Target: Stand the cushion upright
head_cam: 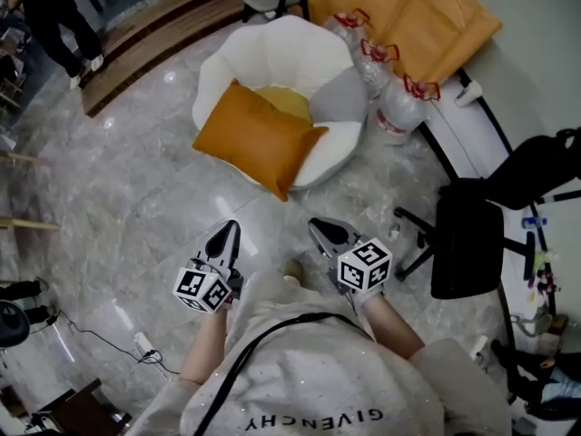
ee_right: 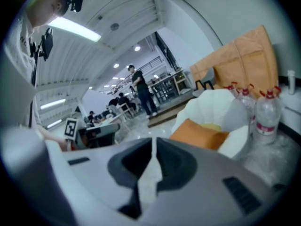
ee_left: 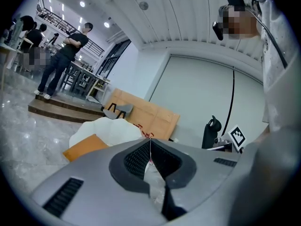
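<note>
Evidently cushion [head_cam: 259,139] lying across white armchair [head_cam: 290,48].

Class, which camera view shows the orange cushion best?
The head view: the whole orange cushion lies across the white armchair. Both gripper views show only part of it, beyond their own jaws.

We see an orange cushion [head_cam: 259,139], a white armchair [head_cam: 272,53], a yellow pad [head_cam: 286,103] and a grey pad [head_cam: 340,94]. The floor [head_cam: 136,198] is grey and marble-veined. Our left gripper [head_cam: 229,230] and right gripper [head_cam: 318,227] are grey, their cubes black-and-white squared.
</note>
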